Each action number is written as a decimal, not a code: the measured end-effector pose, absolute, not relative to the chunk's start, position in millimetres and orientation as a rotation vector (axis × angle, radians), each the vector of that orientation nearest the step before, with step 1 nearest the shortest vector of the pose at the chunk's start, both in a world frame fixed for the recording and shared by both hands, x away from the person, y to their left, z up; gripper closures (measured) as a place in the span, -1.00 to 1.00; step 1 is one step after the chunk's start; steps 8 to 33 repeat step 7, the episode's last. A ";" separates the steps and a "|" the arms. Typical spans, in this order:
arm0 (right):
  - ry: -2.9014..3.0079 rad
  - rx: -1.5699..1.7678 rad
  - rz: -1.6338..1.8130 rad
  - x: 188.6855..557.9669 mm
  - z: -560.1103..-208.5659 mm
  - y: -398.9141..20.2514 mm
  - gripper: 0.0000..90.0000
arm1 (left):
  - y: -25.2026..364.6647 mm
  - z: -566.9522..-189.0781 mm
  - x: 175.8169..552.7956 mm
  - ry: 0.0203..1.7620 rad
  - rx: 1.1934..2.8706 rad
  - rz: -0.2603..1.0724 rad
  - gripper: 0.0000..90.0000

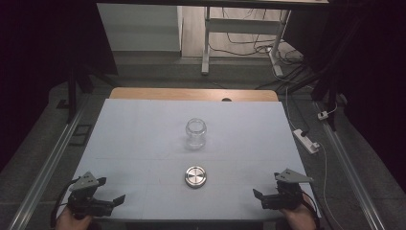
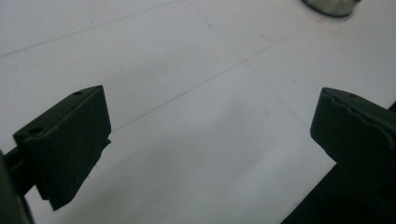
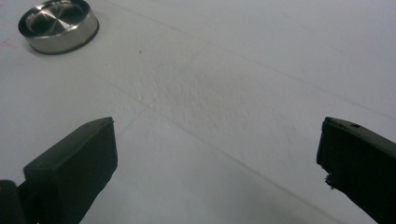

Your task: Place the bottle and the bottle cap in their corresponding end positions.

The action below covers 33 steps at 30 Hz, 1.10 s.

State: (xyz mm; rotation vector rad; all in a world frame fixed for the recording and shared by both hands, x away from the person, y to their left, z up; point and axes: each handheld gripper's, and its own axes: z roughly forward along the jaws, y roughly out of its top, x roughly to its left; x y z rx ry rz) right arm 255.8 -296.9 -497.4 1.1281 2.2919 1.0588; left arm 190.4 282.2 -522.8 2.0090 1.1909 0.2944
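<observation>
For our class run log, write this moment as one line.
left gripper: open, empty | right gripper: open, empty | jar: upright, no lid | lid: on table, nearer than jar

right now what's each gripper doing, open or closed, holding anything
left gripper: open, holding nothing.
right gripper: open, holding nothing.

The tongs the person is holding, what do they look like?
The left tongs and right tongs are both black, with two chunky, wedge-shaped jaws that have small holes near the tips. Each carries a grey three-cornered plate on top. A dark cable loops beside the left one.
</observation>
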 end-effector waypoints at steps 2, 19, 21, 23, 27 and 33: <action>2.284 1.149 1.061 252.3 -497.2 -300.5 -1.00 | 282.7 -525.1 189.5 1.215 2.019 0.288 -1.00; 2.272 1.177 1.080 249.5 -496.2 -305.1 -1.00 | 285.0 -525.5 189.6 1.228 1.995 0.280 -1.00; 2.272 1.177 1.080 249.5 -496.2 -305.1 -1.00 | 285.0 -525.5 189.6 1.228 1.995 0.280 -1.00; 2.272 1.177 1.080 249.5 -496.2 -305.1 -1.00 | 285.0 -525.5 189.6 1.228 1.995 0.280 -1.00; 2.272 1.177 1.080 249.5 -496.2 -305.1 -1.00 | 285.0 -525.5 189.6 1.228 1.995 0.280 -1.00; 2.272 1.177 1.080 249.5 -496.2 -305.1 -1.00 | 285.0 -525.5 189.6 1.228 1.995 0.280 -1.00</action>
